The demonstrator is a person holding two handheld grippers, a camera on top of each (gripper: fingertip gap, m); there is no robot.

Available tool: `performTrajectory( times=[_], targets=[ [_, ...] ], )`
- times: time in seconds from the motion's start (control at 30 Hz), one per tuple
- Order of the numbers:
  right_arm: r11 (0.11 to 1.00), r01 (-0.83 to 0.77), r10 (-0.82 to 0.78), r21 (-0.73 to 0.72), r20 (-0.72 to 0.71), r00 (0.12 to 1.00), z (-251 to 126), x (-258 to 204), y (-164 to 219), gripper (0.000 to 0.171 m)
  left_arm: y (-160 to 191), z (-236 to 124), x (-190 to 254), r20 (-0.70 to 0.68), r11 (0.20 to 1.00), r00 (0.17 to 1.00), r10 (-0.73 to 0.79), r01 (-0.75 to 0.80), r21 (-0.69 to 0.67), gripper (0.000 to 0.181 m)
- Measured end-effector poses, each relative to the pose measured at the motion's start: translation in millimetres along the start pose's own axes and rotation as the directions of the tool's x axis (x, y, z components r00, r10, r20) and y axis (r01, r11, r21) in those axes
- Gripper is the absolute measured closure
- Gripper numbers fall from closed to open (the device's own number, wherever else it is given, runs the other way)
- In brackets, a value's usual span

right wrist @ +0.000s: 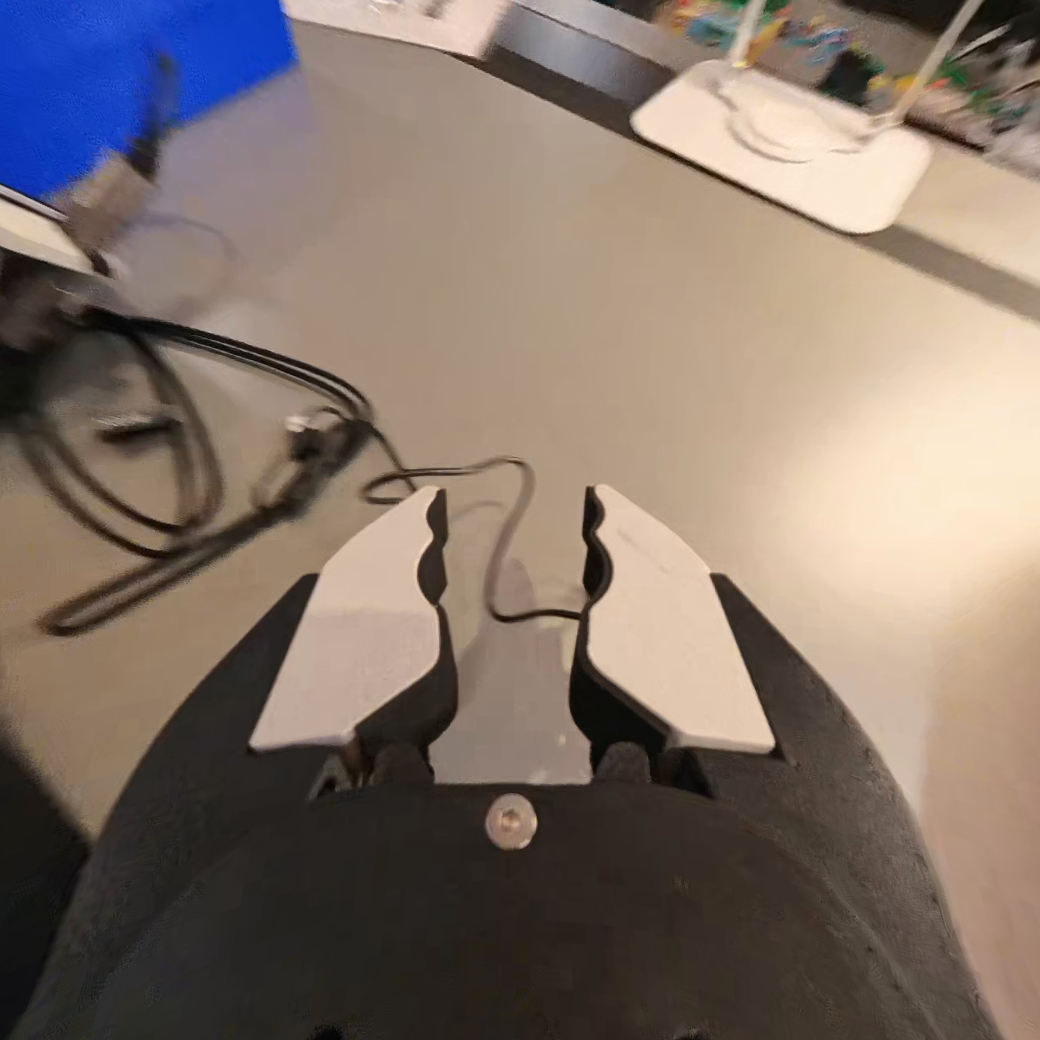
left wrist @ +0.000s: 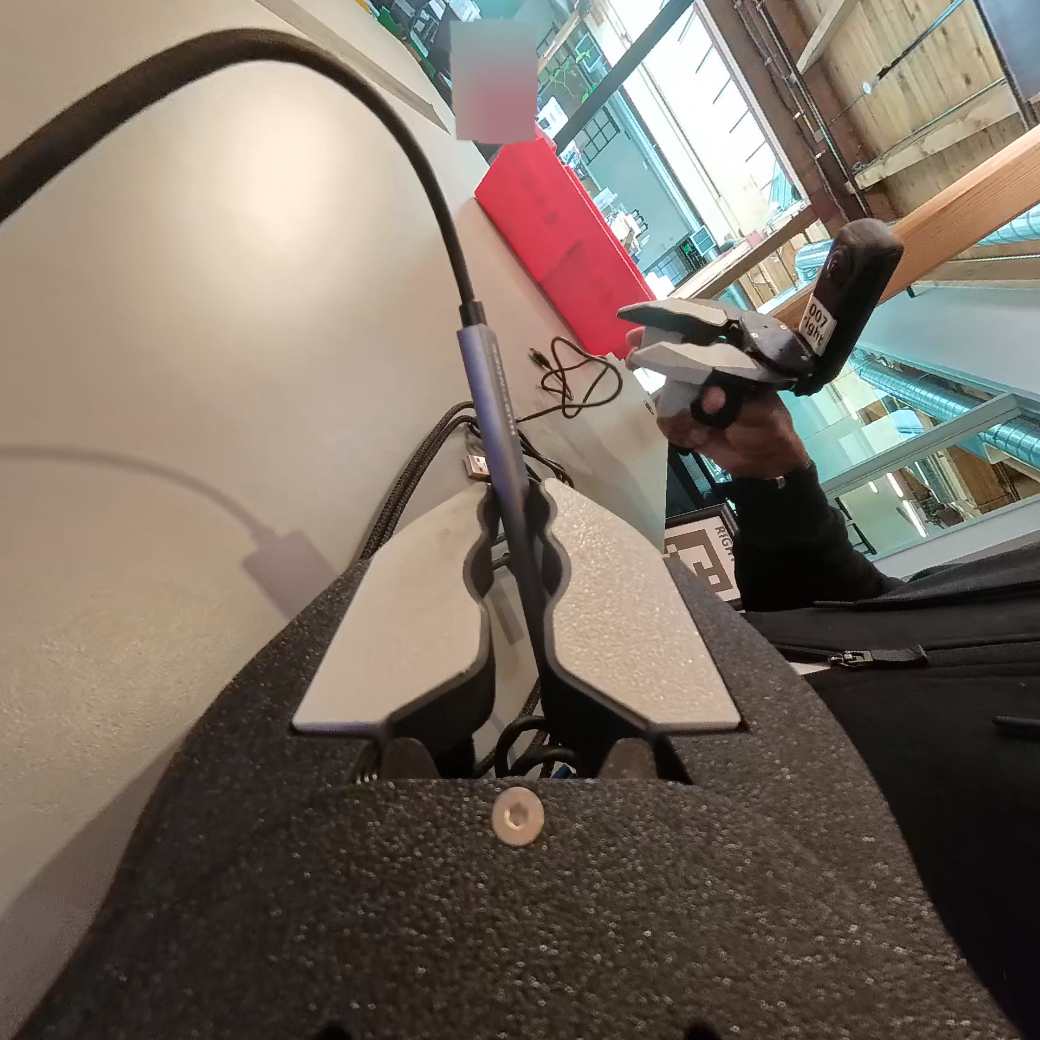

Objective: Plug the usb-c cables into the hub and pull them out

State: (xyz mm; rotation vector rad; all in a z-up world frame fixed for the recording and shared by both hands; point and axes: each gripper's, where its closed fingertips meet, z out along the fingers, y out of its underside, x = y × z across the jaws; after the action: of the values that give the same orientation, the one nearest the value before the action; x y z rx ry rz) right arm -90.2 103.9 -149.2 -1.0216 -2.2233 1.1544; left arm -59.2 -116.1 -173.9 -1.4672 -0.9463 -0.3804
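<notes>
In the left wrist view my left gripper (left wrist: pixel 515 498) is shut on a slim blue-grey hub (left wrist: pixel 492 394), held edge-on and sticking out past the fingertips. The hub's thick black braided cable (left wrist: pixel 349 73) arches up and to the left. A silver USB plug (left wrist: pixel 477 466) and braided cables lie on the table behind the hub. A thin black cable (left wrist: pixel 574 374) lies farther off. My right gripper (left wrist: pixel 627 337) hovers open beyond it. In the right wrist view the right gripper (right wrist: pixel 515 495) is open and empty above the table. The thin black cable (right wrist: pixel 501 551) runs under the gap between its fingers.
A red box (left wrist: pixel 563 242) stands on the pale table (left wrist: pixel 225 281) behind the cables. In the blurred right wrist view a bundle of black cables (right wrist: pixel 185 450) lies at the left, a blue object (right wrist: pixel 112 84) at the top left, and a white stand base (right wrist: pixel 788 152) at the far right. About 25 centimetres separates my left fingertips from my right.
</notes>
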Motion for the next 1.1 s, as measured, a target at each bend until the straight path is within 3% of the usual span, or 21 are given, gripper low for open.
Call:
performTrajectory(
  times=[0.13,0.27,0.33,0.4,0.43,0.8,1.1],
  targets=[
    [0.995,-0.081,0.092,-0.064,0.200,0.975,22,-67,-6,0.101,0,0,0,0.001,1.000,1.000,0.001,-0.001,-0.002,0.168],
    [0.978,0.029,0.001,-0.205,0.148,0.989,57,-107,15,0.093,0,0,0,-0.003,1.000,1.000,0.001,-0.001,0.001,0.169],
    [0.962,0.082,-0.065,-0.261,0.071,0.995,70,-107,26,0.114,0,0,0,-0.004,1.000,1.000,0.002,-0.002,0.000,0.168],
    [0.963,0.107,-0.109,-0.247,0.008,0.994,72,-102,24,0.157,0,-1,1,-0.006,1.000,1.000,0.006,-0.006,0.000,0.168],
    [0.970,0.106,-0.105,-0.218,0.014,0.994,70,-102,18,0.168,1,-1,1,-0.007,1.000,1.000,0.007,-0.007,0.001,0.168],
    [0.997,-0.030,0.022,0.077,0.109,0.994,-3,-56,-50,0.169,-6,-5,-4,0.031,0.999,1.000,0.003,-0.004,0.053,0.168],
    [0.987,-0.016,0.035,0.157,-0.118,0.992,-52,12,-60,0.169,-12,-9,-20,0.139,0.995,0.990,-0.023,0.010,0.095,0.168]
  ],
)
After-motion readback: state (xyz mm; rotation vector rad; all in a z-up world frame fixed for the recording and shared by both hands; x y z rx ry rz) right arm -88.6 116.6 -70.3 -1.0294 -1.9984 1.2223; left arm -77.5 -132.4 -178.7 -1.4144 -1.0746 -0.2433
